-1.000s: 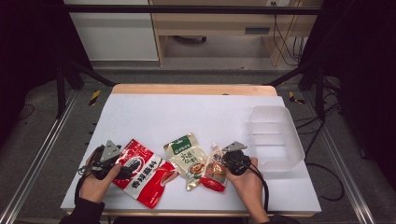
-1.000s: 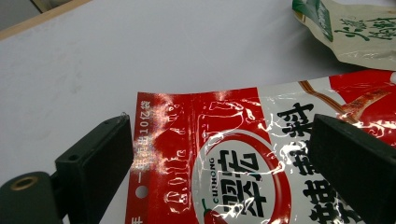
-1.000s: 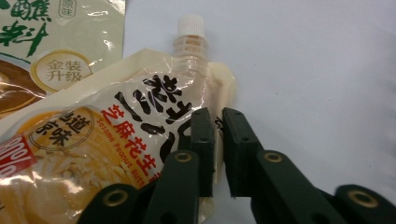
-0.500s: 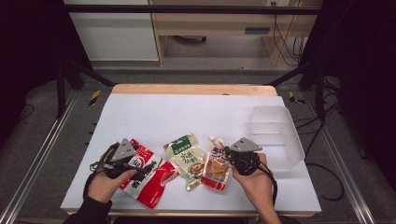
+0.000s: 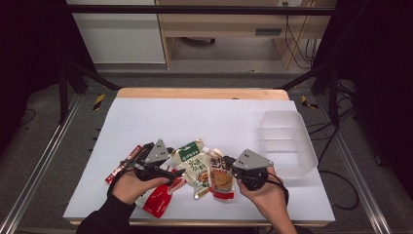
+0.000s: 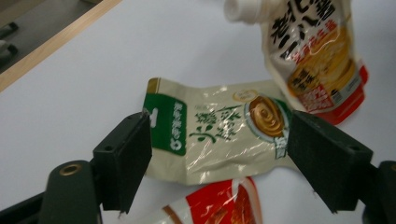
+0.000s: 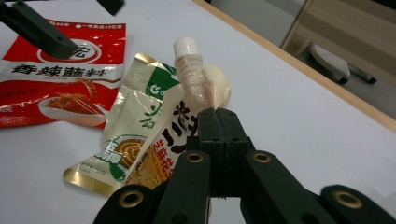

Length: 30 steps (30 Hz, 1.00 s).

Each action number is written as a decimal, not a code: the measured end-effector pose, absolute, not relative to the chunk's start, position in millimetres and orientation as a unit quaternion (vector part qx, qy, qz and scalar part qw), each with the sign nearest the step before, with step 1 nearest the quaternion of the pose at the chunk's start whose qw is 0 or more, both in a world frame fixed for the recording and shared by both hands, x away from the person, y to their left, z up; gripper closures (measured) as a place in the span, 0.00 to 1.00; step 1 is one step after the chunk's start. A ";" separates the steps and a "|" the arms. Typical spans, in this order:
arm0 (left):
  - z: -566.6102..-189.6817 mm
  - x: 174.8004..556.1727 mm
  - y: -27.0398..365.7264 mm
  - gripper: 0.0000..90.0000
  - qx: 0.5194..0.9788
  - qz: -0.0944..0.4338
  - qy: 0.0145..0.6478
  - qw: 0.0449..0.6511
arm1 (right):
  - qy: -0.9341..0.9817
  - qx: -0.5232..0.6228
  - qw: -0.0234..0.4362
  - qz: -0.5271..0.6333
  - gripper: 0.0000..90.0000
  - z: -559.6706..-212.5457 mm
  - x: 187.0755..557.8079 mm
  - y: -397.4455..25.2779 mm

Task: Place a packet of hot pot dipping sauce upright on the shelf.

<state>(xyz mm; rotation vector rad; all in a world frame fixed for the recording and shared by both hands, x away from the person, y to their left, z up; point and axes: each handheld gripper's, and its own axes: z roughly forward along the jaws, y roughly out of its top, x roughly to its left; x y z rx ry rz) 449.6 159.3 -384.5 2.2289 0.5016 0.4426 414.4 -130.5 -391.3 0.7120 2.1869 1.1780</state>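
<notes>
The left gripper (image 5: 163, 168) is now seen shifted toward the middle of the white table (image 5: 204, 117) compared with half a second ago, its jaws spread wide and nothing held between them. In the left gripper view the jaws frame the cream-and-green flat sauce packet (image 6: 219, 135), which lies beyond them on the surface, untouched. Under that gripper, close to the near edge, the red flat seasoning packet (image 5: 158, 200) is partly covered by the left hand (image 5: 131, 185); more of its red corner is exposed at the front than before.

Next along, the cream-and-green packet (image 5: 195, 163) has not been moved; it lies flat, overlapped on its right by the spouted pouch.

The cream spouted pouch with an orange-and-red print (image 5: 220, 175) is gripped near its neck by the right gripper (image 5: 229, 163), whose jaws are closed tight on it, as the right gripper view shows (image 7: 219, 140). The white screw cap (image 7: 185, 45) is tilted up and away. The pouch has been drawn slightly toward the near edge since the earlier frame.

Farther right, the clear plastic compartment tray (image 5: 287, 141) sits at the right edge of the table, well apart from the pouch. The whole far half of the table is left open, as is the strip between pouch and tray.
</notes>
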 end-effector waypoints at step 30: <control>-377.7 456.9 175.3 0.30 0.877 0.158 0.200 0.408 | 0.829 0.216 0.255 0.448 1.00 -374.8 406.8 -111.1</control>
